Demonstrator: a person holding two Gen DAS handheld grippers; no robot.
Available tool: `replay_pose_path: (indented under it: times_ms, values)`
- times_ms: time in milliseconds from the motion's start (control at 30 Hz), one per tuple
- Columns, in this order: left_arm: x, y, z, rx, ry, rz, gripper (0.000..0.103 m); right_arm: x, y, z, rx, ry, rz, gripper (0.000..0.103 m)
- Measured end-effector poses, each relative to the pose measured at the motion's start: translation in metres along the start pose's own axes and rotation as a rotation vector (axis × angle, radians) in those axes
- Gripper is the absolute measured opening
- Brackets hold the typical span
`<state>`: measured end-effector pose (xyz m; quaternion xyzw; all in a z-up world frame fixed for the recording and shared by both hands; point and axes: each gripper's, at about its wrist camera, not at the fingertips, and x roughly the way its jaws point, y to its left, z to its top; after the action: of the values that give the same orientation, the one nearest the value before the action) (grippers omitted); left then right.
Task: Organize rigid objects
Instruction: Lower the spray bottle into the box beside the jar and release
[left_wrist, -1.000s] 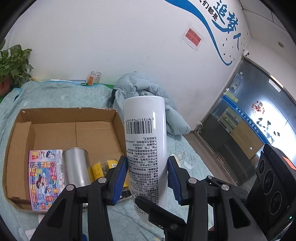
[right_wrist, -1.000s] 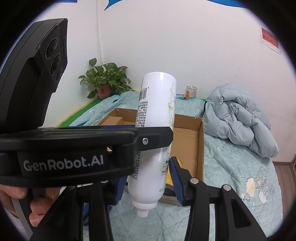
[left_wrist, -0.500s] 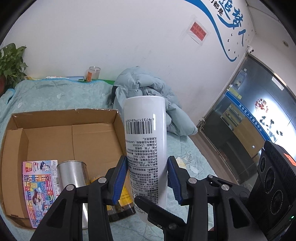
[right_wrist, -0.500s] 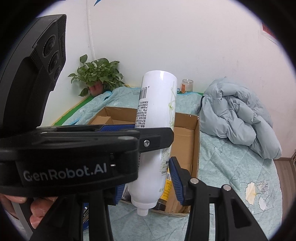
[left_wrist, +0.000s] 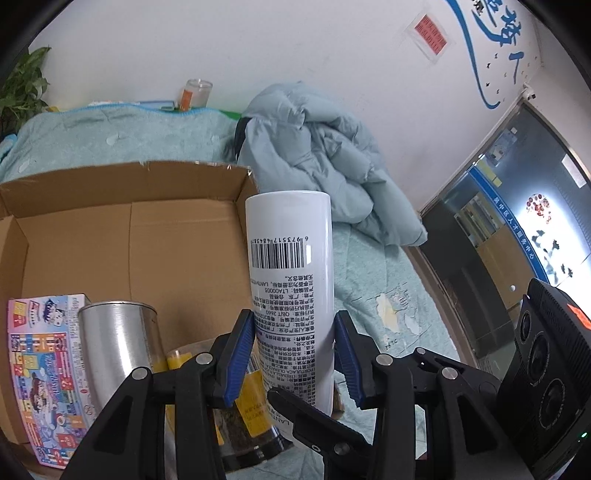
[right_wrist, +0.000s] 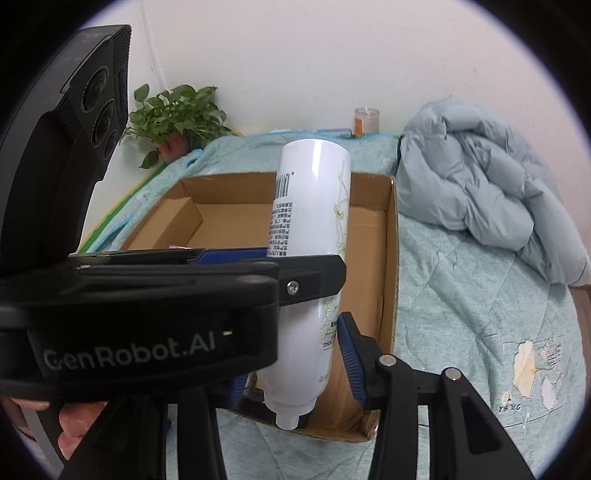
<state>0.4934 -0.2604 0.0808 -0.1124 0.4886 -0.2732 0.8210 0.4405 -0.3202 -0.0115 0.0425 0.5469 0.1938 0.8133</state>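
Note:
A white bottle (left_wrist: 291, 266) hangs upside down, its nozzle (right_wrist: 286, 421) pointing down over the near right corner of the open cardboard box (left_wrist: 166, 240). My left gripper (left_wrist: 293, 354) is shut on its middle, blue pads pressed to both sides. My right gripper (right_wrist: 295, 369) is shut on the bottle (right_wrist: 310, 229) lower down, with its left pad hidden behind the left gripper's body (right_wrist: 147, 314). In the box (right_wrist: 391, 258) lie a colourful carton (left_wrist: 44, 362), a silver can (left_wrist: 118, 347) and a yellow-labelled jar (left_wrist: 247, 398).
The box sits on a teal quilt (right_wrist: 461, 314). A grey-blue padded jacket (left_wrist: 325, 155) is heaped to the box's right. A potted plant (right_wrist: 173, 118) and a glass jar (left_wrist: 197, 92) stand by the white wall. A glass door (left_wrist: 517, 229) is at the far right.
Both grippers have sunk with the bottle toward the box, which now looms larger. The grips on the bottle are unchanged.

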Motion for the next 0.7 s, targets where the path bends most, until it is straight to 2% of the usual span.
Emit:
replay_pose_path:
  times_ms: [167, 433, 600, 700]
  values:
    - [0.048, 0.004, 0.001, -0.009, 0.093, 0.015, 0.041, 0.024, -0.022, -0.009, 0.028, 0.064, 0.001, 0.043]
    - [0.094, -0.004, -0.013, -0.018, 0.183, 0.054, 0.041, 0.047, -0.048, -0.023, 0.083, 0.145, 0.011, 0.042]
    - [0.090, -0.008, -0.019, -0.004, 0.201, 0.070, 0.042, 0.043, -0.046, -0.027, 0.078, 0.144, 0.010, 0.041]
    - [0.070, -0.005, -0.025, 0.015, 0.159, 0.071, 0.044, 0.031, -0.044, -0.032, 0.061, 0.093, -0.012, 0.042]
